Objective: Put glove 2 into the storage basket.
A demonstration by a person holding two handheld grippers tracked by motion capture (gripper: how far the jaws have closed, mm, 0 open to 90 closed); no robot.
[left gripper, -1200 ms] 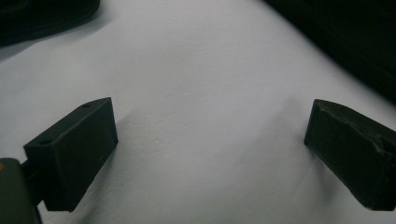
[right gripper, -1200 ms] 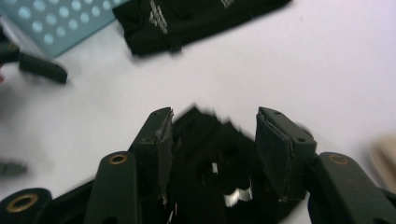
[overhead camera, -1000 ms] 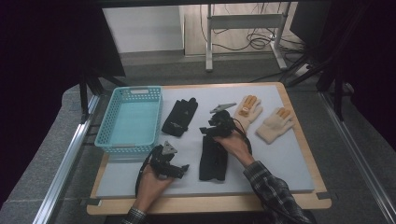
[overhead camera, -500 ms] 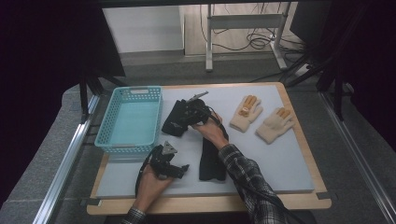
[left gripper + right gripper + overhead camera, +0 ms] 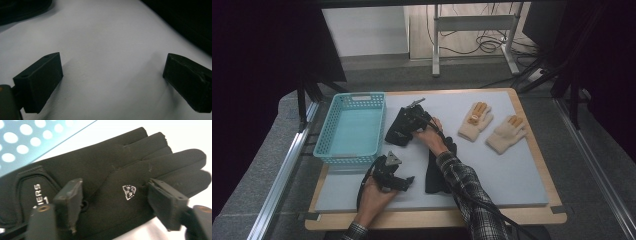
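A black glove (image 5: 396, 134) lies flat beside the blue basket (image 5: 352, 127). My right gripper (image 5: 406, 124) hovers just over it, open. In the right gripper view the glove (image 5: 105, 170) with its small white logo lies under and between the spread jaws, which have just been opening; the pads are not pressing on it. A second black glove (image 5: 434, 172) lies nearer the front, partly under the right forearm. My left gripper (image 5: 407, 182) rests low near the front edge, and the left gripper view has it (image 5: 112, 77) open over the bare mat.
Two beige gloves (image 5: 475, 121) (image 5: 506, 133) lie side by side at the right of the grey mat (image 5: 512, 175). The basket holds nothing that I can see. A corner of the basket (image 5: 25, 140) shows beyond the glove in the right gripper view.
My right gripper has moved left, from above the front black glove to over the one beside the basket. The left hand has stayed put.
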